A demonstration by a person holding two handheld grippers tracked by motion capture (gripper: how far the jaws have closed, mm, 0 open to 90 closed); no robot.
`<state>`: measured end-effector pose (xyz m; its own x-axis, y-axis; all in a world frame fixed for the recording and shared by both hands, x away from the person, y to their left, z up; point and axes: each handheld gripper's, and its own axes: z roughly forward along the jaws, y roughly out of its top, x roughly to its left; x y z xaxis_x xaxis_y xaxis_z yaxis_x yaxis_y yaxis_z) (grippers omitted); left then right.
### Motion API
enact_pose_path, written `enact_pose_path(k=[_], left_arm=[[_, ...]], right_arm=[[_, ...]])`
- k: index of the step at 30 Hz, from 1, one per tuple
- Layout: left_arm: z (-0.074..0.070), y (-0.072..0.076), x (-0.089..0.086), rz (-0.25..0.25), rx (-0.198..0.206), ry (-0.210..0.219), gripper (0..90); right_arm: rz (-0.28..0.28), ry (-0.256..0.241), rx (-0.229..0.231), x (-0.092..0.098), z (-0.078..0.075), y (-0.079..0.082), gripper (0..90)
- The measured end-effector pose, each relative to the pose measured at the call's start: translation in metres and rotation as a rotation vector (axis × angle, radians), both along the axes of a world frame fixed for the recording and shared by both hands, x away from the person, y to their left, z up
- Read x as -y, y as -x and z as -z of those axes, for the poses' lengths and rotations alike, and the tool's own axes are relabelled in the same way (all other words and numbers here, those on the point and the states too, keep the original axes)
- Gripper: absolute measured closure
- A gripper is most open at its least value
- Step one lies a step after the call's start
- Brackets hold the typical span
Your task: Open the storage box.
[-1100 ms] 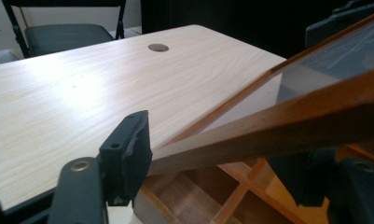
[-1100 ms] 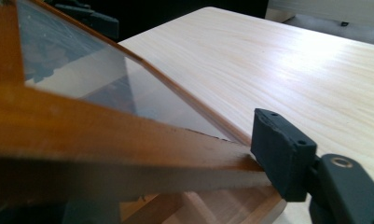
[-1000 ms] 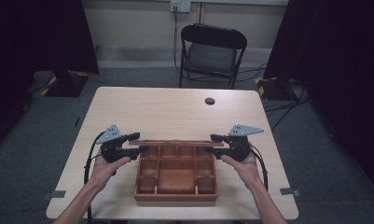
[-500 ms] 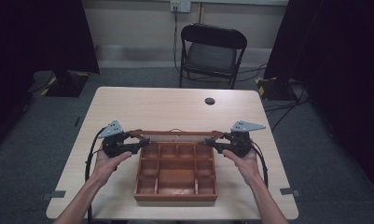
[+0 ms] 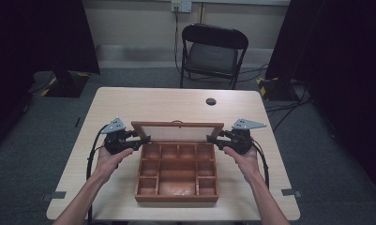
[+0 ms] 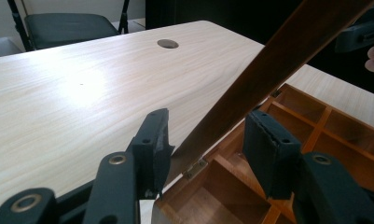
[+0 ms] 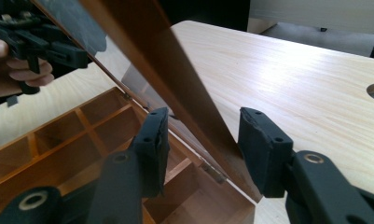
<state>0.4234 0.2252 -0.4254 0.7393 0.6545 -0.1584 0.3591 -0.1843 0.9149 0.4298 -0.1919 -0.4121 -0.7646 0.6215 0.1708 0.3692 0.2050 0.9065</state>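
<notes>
A brown wooden box (image 5: 176, 194) with several empty compartments sits on the table in front of the person. Its glass-paned lid (image 5: 177, 124) stands raised on its far hinges. My left gripper (image 5: 143, 139) is at the lid's left edge and my right gripper (image 5: 211, 139) at its right edge. In the left gripper view the lid's side rail (image 6: 278, 56) passes between the open jaws of that gripper (image 6: 205, 140), just above a brass hinge (image 6: 195, 168). In the right gripper view the lid frame (image 7: 152, 51) likewise runs between the open jaws of that gripper (image 7: 201, 140).
The light wood table (image 5: 153, 103) has a round cable hole (image 5: 211, 101) near its far edge. A black folding chair (image 5: 214, 51) stands beyond the table. Bare tabletop lies behind the lid and on both sides of the box.
The lid has swung up from lying low over the box to standing raised. Both grippers have moved away from the person along with its side edges.
</notes>
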Motion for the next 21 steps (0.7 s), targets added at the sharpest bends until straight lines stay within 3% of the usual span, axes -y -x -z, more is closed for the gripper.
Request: enact_pose_path(k=[4,15,21], left_arm=[[-0.001,-0.001,0.0,-0.007,0.011,-0.01,51.4],[0.006,-0.009,0.001,-0.034,-0.022,-0.004,54.9],[0.002,-0.015,0.003,-0.026,-0.027,-0.049,56.1]], right_arm=[[0.006,0.002,0.001,0.0,0.0,-0.003,55.3],[0.024,0.0,0.001,-0.004,0.003,-0.013,56.5],[0.038,-0.007,0.005,-0.005,0.006,-0.016,56.2]])
